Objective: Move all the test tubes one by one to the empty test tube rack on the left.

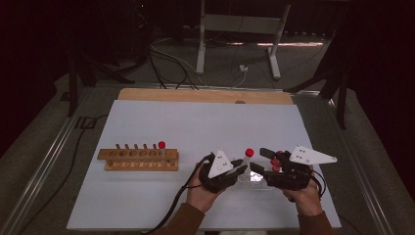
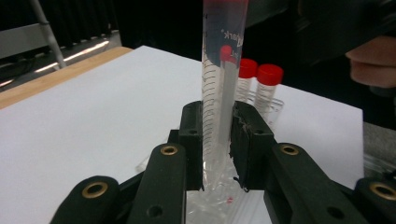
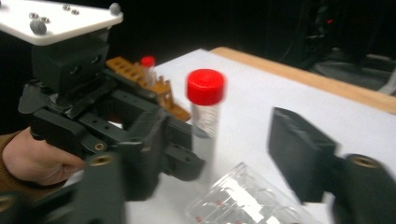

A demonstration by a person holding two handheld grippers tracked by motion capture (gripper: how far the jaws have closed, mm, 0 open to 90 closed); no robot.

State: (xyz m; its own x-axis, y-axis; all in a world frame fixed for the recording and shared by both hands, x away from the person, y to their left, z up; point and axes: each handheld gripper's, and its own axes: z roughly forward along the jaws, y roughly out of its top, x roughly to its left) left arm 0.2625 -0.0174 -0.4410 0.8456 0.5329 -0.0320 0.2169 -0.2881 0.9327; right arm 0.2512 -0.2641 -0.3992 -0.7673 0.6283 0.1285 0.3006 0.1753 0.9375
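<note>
While the person stands at the near edge of the white table (image 1: 147, 122), the left gripper (image 1: 238, 172) is closed on a clear tube with a red cap (image 1: 248, 155), and this tube stands upright between the two hands, above a clear plastic holder (image 1: 254, 178) near the front of the table. From the left gripper view, both black pads press on the lower part of the tube (image 2: 219, 84), one on each side, and its printed scale marks are visible; behind it two more red-capped tubes (image 2: 261, 88) stand in the holder. The right gripper (image 1: 262, 161) is just beside the tube with its jaws apart and nothing between them; in the right gripper view one pad (image 3: 299, 149) is clearly away from the tube (image 3: 205, 107). Farther left on the table is a wooden rack (image 1: 138, 159) with one red-capped tube (image 1: 161, 147) standing at its right end.
</note>
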